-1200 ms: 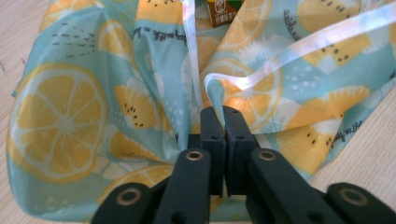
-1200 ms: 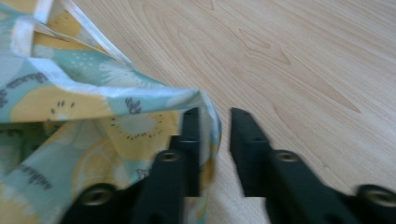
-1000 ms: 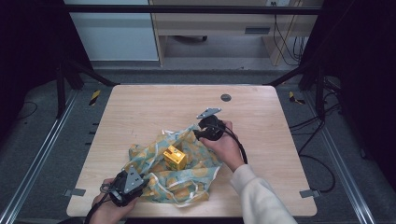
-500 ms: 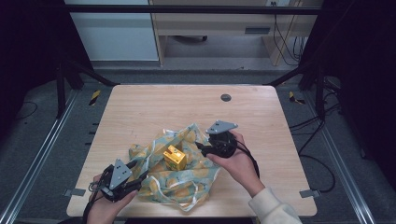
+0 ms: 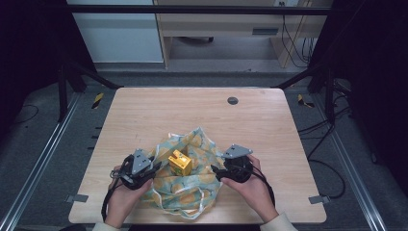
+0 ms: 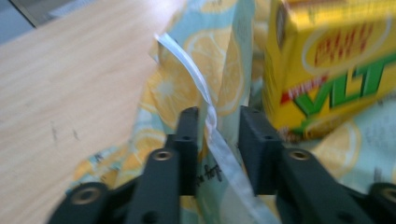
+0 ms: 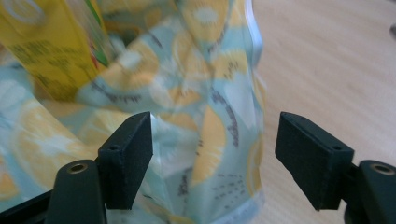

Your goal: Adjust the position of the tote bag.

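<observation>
A cloth bag [image 5: 192, 185] printed with lemons lies crumpled at the table's near middle, and a yellow drink carton [image 5: 180, 163] stands on it. My left gripper [image 5: 156, 166] is at the bag's left edge. In the left gripper view its jaws [image 6: 218, 140] have just been closing and stand narrowly apart, with a fold of the bag [image 6: 173, 88] and its white strap [image 6: 187, 60] between them and the carton [image 6: 327, 70] just beyond. My right gripper [image 5: 215, 171] is at the bag's right edge. Its jaws [image 7: 212, 140] have been opening and stand wide around bag cloth [image 7: 205, 84], near the carton [image 7: 51, 46].
The wooden table [image 5: 168, 110] has a small dark round disc [image 5: 233, 100] at its far right. Bare wood stretches beyond the bag. Black frame bars and cables surround the table, and its near edge is just under both hands.
The right hand has come from the bag's far side down to its near right edge. The left hand has shifted inward to the bag's left edge. The bag looks more bunched.
</observation>
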A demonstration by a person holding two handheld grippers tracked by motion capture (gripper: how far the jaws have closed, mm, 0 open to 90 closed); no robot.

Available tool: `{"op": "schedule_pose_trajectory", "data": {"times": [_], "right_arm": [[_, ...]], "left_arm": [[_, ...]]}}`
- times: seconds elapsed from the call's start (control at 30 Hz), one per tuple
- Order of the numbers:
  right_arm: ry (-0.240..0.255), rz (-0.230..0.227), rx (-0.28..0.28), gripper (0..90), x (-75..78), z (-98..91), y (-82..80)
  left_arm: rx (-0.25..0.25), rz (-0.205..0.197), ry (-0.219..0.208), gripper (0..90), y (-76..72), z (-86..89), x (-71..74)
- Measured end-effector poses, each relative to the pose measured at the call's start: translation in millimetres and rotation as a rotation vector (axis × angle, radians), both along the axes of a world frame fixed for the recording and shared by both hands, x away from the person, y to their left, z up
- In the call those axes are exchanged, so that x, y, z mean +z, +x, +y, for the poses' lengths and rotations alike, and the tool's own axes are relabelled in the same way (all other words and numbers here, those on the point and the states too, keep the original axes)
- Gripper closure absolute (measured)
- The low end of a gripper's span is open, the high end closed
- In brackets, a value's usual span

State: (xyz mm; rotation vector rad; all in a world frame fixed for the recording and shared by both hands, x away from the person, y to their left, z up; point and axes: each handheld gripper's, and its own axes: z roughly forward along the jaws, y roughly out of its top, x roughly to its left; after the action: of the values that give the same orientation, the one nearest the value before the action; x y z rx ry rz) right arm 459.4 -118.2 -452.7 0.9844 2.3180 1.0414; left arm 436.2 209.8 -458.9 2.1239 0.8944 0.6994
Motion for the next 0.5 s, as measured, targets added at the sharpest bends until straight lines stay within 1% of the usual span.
{"op": "schedule_pose_trajectory", "data": {"times": [0.03,0.07,0.1,0.13,0.2,0.23,0.27,0.3,0.37,0.43,0.5], "right_arm": [[0.018,0.019,0.001,32.6,-3.4,-2.5,1.0],[0.037,0.033,0.005,38.2,-6.4,-4.9,1.3],[0.048,0.049,0.013,46.5,-8.4,-7.2,0.8],[0.050,0.059,0.024,53.4,-10.2,-9.5,-0.2],[0.066,0.069,0.034,69.5,-13.4,-13.9,-2.6],[0.070,0.072,0.038,74.2,-14.5,-15.7,-3.7],[0.064,0.078,0.042,79.7,-15.7,-16.6,-4.2],[0.054,0.075,0.048,83.0,-17.7,-17.4,-3.7],[0.034,0.091,0.052,88.2,-22.9,-17.6,-1.5],[0.002,0.103,0.049,89.4,-27.5,-17.0,1.5],[-0.012,0.116,0.051,89.8,-31.3,-16.3,4.8]], "left_arm": [[-0.005,0.011,0.013,74.9,0.5,-0.6,-2.1],[-0.014,0.021,0.034,78.0,1.2,0.0,-2.5],[-0.008,0.024,0.028,81.8,2.2,-0.2,-3.5],[-0.005,0.026,0.034,83.7,4.0,0.5,-3.9],[0.009,0.028,0.046,84.6,7.7,1.2,-5.8],[0.016,0.028,0.055,84.8,9.5,1.3,-7.3],[0.021,0.031,0.068,85.1,10.9,1.3,-8.8],[0.025,0.035,0.080,85.4,12.4,1.1,-10.6],[0.032,0.043,0.109,85.7,15.6,0.8,-14.4],[0.039,0.059,0.142,85.7,19.0,0.6,-19.6],[0.046,0.080,0.163,85.7,22.0,1.5,-24.4]]}}
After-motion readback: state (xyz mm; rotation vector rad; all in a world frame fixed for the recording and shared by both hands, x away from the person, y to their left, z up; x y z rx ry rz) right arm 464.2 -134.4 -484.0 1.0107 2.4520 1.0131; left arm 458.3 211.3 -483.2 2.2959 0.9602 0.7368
